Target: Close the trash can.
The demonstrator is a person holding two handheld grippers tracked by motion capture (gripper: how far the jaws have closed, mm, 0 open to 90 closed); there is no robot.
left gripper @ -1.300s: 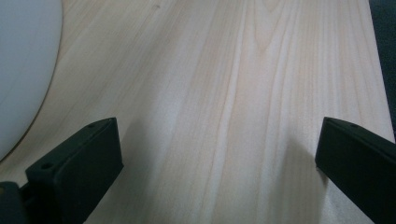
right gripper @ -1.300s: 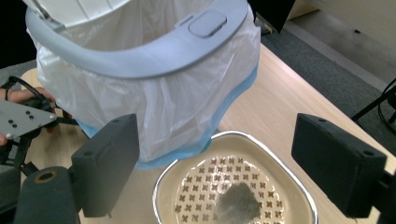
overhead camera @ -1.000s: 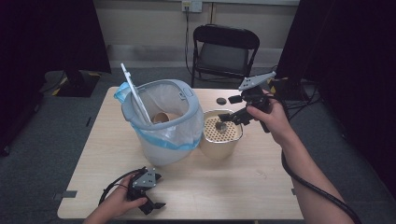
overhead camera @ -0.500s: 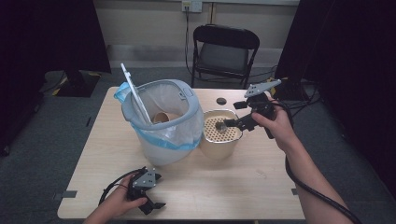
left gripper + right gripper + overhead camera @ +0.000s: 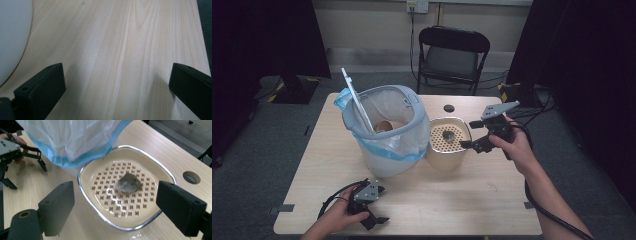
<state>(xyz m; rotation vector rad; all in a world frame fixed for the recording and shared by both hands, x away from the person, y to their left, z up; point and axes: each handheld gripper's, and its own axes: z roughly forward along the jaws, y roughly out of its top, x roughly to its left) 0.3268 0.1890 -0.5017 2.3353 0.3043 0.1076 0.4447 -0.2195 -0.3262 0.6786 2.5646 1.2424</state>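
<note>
At near left, the left gripper (image 5: 377, 205) rests released on the pale wooden table (image 5: 472, 200). Right of the white bag-lined bin (image 5: 384, 132), a small grey wet-looking clump (image 5: 128, 182) lies mid-strainer in the cream perforated container (image 5: 100, 202); probably soft, light, slippery, so pinch its middle. The right gripper (image 5: 120, 207) hovers spread wide above.

High view overhead, facing forward; gripper views close; right shares perforated container (image 5: 126, 191) (image 5: 448, 140).
</note>
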